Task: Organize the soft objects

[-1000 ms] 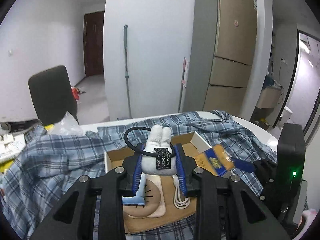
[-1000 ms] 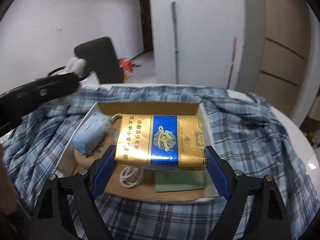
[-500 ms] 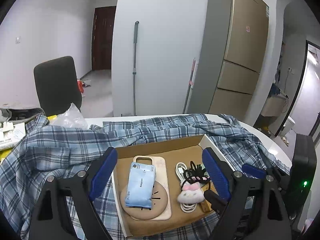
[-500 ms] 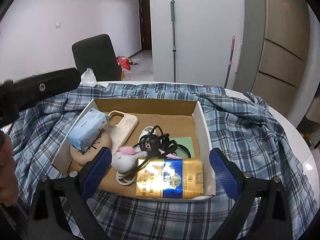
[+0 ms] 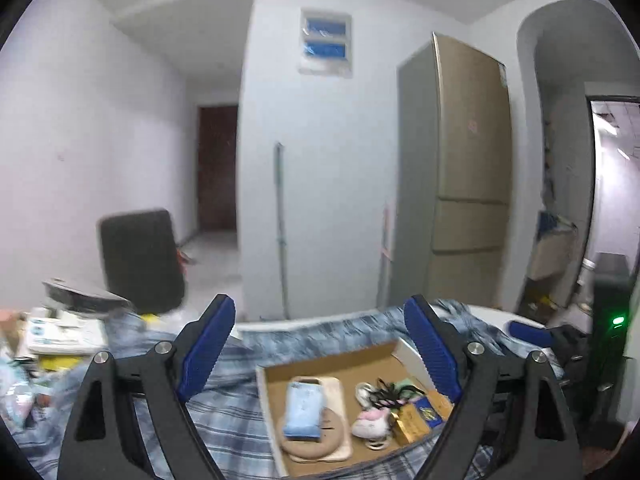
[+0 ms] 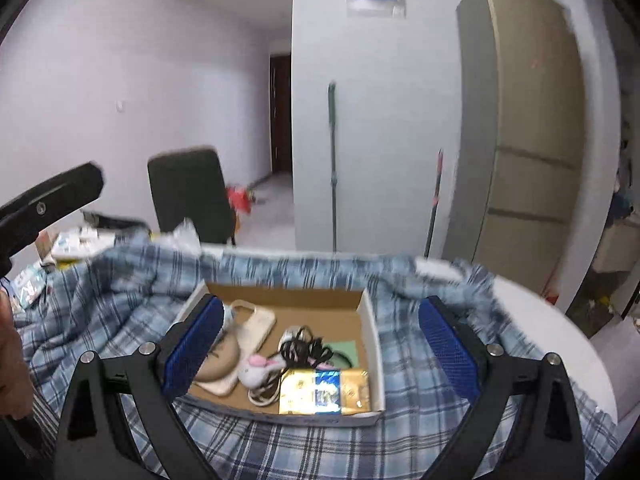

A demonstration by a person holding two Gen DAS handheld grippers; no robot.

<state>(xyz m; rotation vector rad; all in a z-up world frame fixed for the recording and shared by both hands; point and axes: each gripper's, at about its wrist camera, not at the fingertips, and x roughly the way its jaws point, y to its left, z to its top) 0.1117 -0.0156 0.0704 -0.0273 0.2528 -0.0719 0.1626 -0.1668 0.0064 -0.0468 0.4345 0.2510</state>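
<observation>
Cardboard box (image 6: 370, 322) on plaid cloth (image 6: 404, 350) covering table (image 6: 568, 328). In box, left to right: tissue pack (image 5: 304, 410) atop round pad (image 5: 314, 442) and phone case (image 6: 254, 326); plush toy (image 6: 256, 368) beside cables (image 6: 304, 348); carton (image 6: 324, 390) at near right corner. Chair (image 6: 190, 196) behind table.

Both grippers held wide apart, gripping nothing.

The left gripper (image 5: 318, 344) pointed forward and slightly upward, its blue-padded fingers (image 5: 206, 346) splayed toward 10 and 2 o'clock from the black arms at the bottom of the left wrist view, with only air between the pads. The right gripper (image 6: 320, 348) stood the same way in its own view, fingers (image 6: 448, 346) spread to 10 and 2 o'clock and tilted a little downward, nothing touching either pad. In the right wrist view the left gripper's black body (image 6: 48, 200) reached in from 9 o'clock, and a bare hand (image 6: 12, 364) showed at the edge near 8 o'clock.
</observation>
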